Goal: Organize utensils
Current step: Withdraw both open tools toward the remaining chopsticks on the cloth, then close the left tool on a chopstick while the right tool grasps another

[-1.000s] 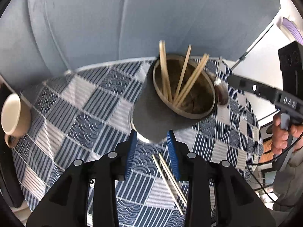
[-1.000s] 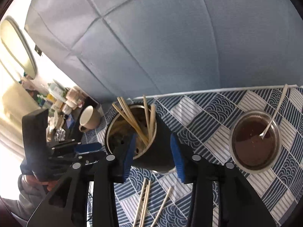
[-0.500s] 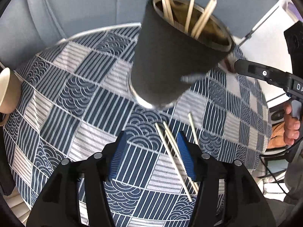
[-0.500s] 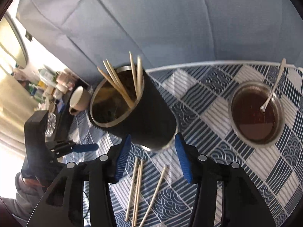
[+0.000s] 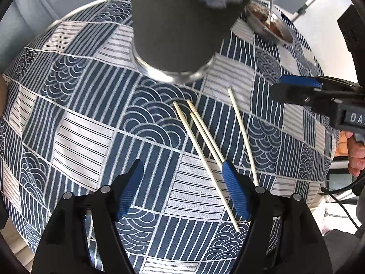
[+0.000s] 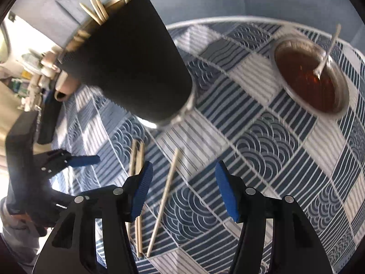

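Note:
A black utensil holder [image 5: 182, 22] with a metal base stands on the blue patterned tablecloth [image 5: 79, 137]. In the right wrist view the holder [image 6: 136, 68] has several chopsticks [image 6: 98, 11] standing in it. Three loose chopsticks [image 5: 205, 164] lie on the cloth in front of it. My left gripper [image 5: 182, 163] hangs over them with its jaws opening; one stick runs between them near the right finger, untouched. My right gripper [image 6: 183, 165] is also opening, and a single chopstick [image 6: 165, 198] lies on the cloth between its fingers without contact.
A metal bowl [image 6: 342, 96] of brown sauce with a spoon [image 6: 328, 52] sits at the back right. A beige mug [image 6: 66, 84] stands behind the holder on the left. A person's hand [image 5: 355, 155] shows at the right edge. The table's rim curves behind the holder.
Both grippers have sunk toward the cloth and tipped further down. Their jaws have widened. The holder now fills the top of each view and the loose chopsticks are much closer.

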